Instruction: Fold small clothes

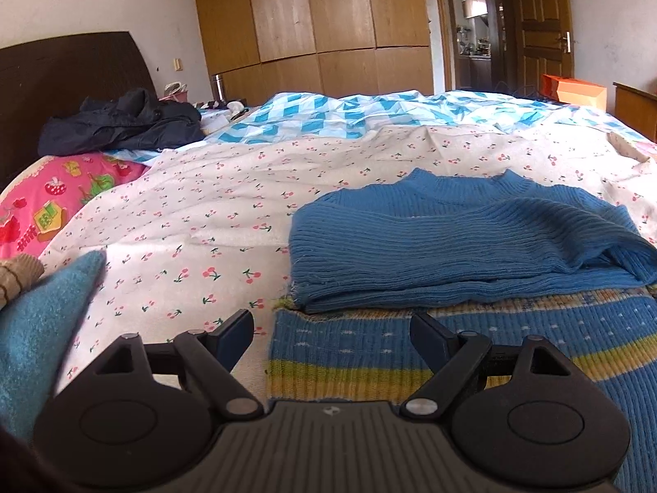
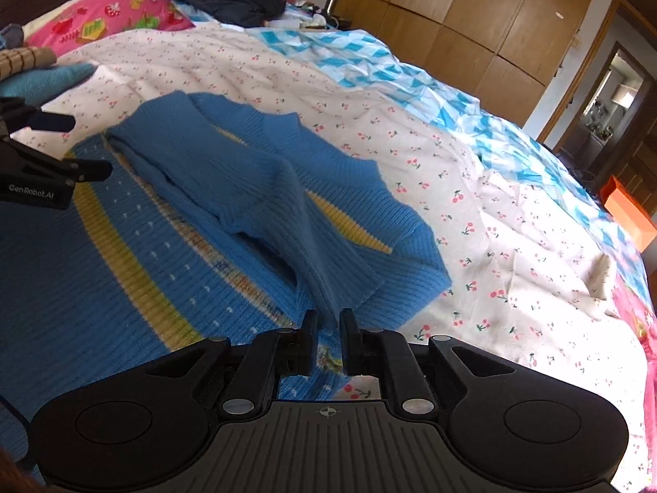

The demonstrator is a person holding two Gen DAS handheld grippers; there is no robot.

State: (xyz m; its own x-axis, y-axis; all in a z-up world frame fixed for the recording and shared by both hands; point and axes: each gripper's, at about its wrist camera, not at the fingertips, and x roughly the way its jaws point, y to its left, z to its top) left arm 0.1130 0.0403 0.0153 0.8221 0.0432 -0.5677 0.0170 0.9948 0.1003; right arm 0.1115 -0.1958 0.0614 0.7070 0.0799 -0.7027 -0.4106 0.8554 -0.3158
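Nearest the lens, right gripper [image 2: 328, 339]: jaws close together, a narrow gap between, nothing visibly pinched; hovering at the near right edge of the blue knit sweater [image 2: 172, 222], by the folded-in sleeve [image 2: 312, 238]. Left gripper [image 1: 330, 335] spread wide, empty, poised over the sweater's striped hem [image 1: 410, 353]. Sweater spread flat on the cherry-print sheet [image 1: 213, 205], both sleeves turned in across the chest, yellow bands showing. Likely light, soft, stretchy, limp; ribbed knit unlikely to slip, though liable to sag and drag loose layers. Best taken at the hem corners, through the thick ribbed band, one per gripper, lifted together toward the collar [image 1: 464, 189].
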